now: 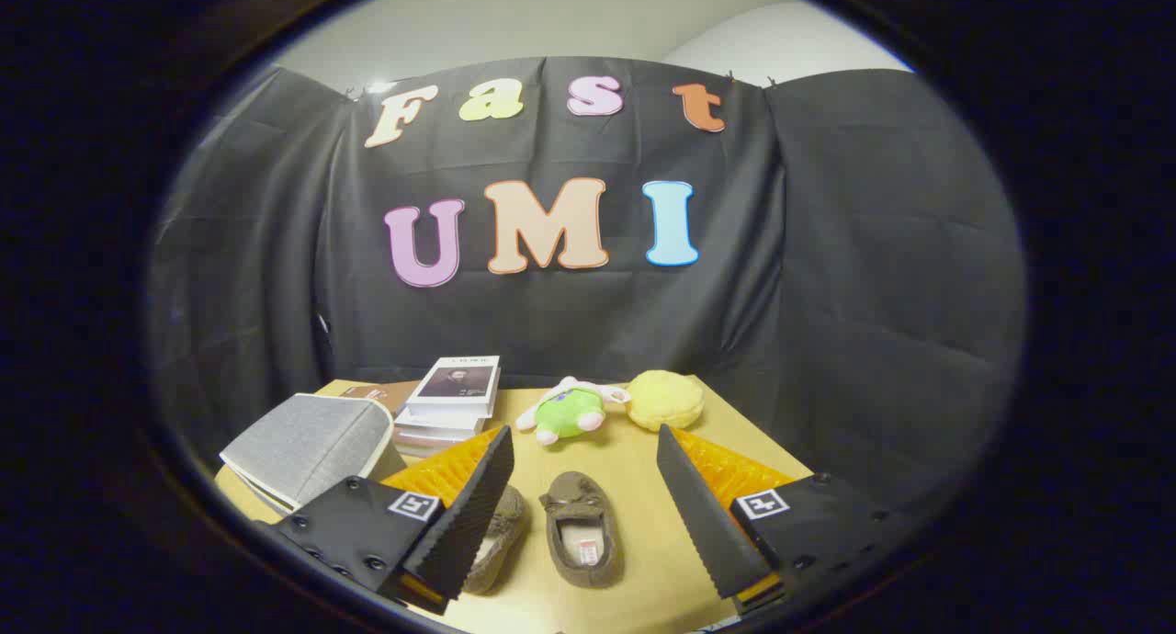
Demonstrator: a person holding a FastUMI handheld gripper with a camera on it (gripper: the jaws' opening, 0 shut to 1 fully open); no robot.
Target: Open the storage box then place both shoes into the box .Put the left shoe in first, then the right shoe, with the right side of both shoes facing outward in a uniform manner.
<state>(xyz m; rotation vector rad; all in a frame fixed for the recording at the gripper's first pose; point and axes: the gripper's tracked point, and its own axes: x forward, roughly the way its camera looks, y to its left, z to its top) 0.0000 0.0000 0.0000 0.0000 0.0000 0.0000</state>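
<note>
Two small brown slipper shoes lie on the wooden table (735,436). One shoe (581,528) rests between my fingers, toe pointing away, its opening showing a pale lining. The other shoe (501,537) lies beside it, partly hidden behind one finger (473,510). A grey fabric storage box (308,446) with its lid shut stands tilted beyond that finger, near the table's edge. My gripper (584,524) hovers above the table, open wide, with nothing pressed between the fingers.
A stack of books (450,400) sits behind the box. A green and white plush toy (568,413) and a yellow round plush (666,400) lie at the back of the table, beyond the shoes. Black cloth walls surround the table.
</note>
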